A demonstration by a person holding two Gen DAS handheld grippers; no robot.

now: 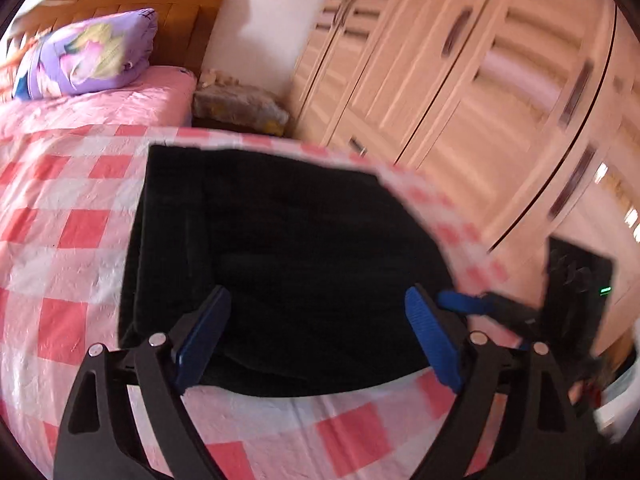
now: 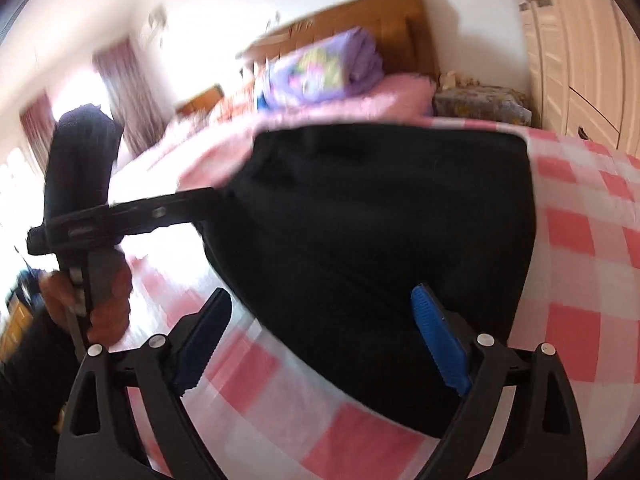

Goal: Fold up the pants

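On the bed (image 1: 60, 208), seen from the left wrist: black pants (image 1: 288, 248) folded into a compact block, lying flat on the pink-and-white checked cover (image 1: 76, 236). Left tool (image 1: 316, 340) hovering just above the near edge of the pants, blue pads (image 1: 434, 344) spread wide apart, gripping nothing. At the right edge, blurred, the right tool (image 1: 472, 304) just beside the pants' right side; cannot tell from here how its pads stand. Farther back, a purple floral bundle (image 1: 84, 56) on the pink sheet against the wooden headboard (image 1: 188, 20), a cluttered nightstand (image 1: 240, 108) beside the bed, and a pale wooden wardrobe (image 1: 460, 80) filling the right.

From the right wrist: same pants (image 2: 380, 240) across the middle of the view, resting on the checked cover (image 2: 580, 248). Right tool (image 2: 320, 340) low over the near edge, pads well apart, empty, right pad (image 2: 438, 344) over the black cloth and left pad over the cover. At left, the left tool (image 2: 200, 200) held side-on by a hand (image 2: 108, 300), its tip at the left edge of the pants; much motion blur. Purple bundle (image 2: 320, 68), headboard (image 2: 360, 16) and nightstand (image 2: 480, 104) behind.
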